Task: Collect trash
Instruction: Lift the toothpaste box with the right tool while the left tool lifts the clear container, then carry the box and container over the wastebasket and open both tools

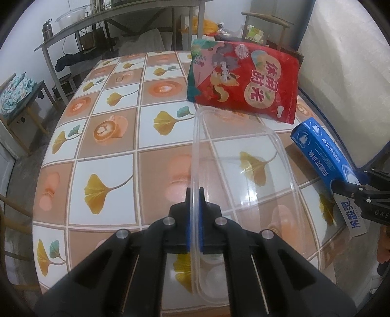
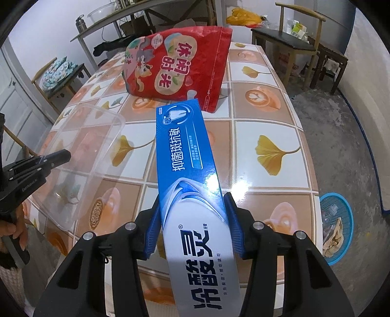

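A clear plastic container (image 1: 243, 170) hangs tilted over the patterned table (image 1: 109, 136). My left gripper (image 1: 194, 195) is shut on its near rim. The container (image 2: 82, 156) also shows at the left of the right wrist view, with the left gripper (image 2: 61, 156) on its edge. My right gripper (image 2: 193, 214) is shut on a blue and white toothpaste box (image 2: 187, 170), blue pads pressing both long sides. That box (image 1: 324, 151) and the right gripper (image 1: 341, 189) appear at the right of the left wrist view. A red snack bag (image 1: 246, 80) lies on the table behind; the bag (image 2: 178, 68) is untouched.
A blue basket (image 2: 341, 231) holding scraps stands on the floor right of the table. Chairs (image 2: 292, 41) and a dark stool stand behind the table's far right corner. A shelf table (image 1: 97, 22) with a bowl and bottle is at the back left. A hand (image 2: 14, 234) holds the left gripper's handle.
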Available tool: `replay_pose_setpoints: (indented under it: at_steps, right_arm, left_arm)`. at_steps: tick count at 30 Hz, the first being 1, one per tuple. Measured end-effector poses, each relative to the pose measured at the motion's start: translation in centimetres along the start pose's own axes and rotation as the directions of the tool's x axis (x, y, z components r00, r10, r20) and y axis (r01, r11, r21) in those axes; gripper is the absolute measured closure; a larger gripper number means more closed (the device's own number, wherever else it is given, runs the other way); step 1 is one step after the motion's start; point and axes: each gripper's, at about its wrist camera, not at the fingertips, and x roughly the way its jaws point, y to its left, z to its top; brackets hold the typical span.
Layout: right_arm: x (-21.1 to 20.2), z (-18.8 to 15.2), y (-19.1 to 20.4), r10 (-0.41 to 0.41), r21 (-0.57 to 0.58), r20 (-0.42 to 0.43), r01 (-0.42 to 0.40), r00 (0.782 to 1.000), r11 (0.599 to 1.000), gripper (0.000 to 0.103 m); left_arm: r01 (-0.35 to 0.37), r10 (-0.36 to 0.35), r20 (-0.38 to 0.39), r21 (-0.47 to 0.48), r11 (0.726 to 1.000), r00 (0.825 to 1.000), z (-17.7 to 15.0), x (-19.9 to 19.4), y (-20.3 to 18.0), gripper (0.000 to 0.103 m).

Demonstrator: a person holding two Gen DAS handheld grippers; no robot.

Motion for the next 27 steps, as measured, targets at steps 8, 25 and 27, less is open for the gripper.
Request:
replay_pose_setpoints:
  at_steps: [8, 25, 27]
  right_arm:
    - [-0.8, -0.4, -0.8, 0.002, 0.032, 0.023, -0.002, 1.0, 0.999, 0.056]
    - [-5.1, -2.1, -5.4, 0.009, 0.19, 0.146, -0.037, 0.989, 0.981, 0.056]
    - [-6.1, -2.7, -6.7, -0.005, 0.218, 0.169, -0.033, 0.986, 0.975, 0.056]
  left_arm:
    - [0.028, -0.028, 0.026, -0.002, 1.0, 0.999, 0.4, -1.1, -0.3, 0.101]
    - [0.135, -0.139, 0.091, 0.049, 0.99, 0.986, 3.4, -3.8, -5.0, 0.101]
    - [0.155, -0.162, 0.096, 0.072, 0.985, 0.982, 4.0, -4.0, -6.6, 0.101]
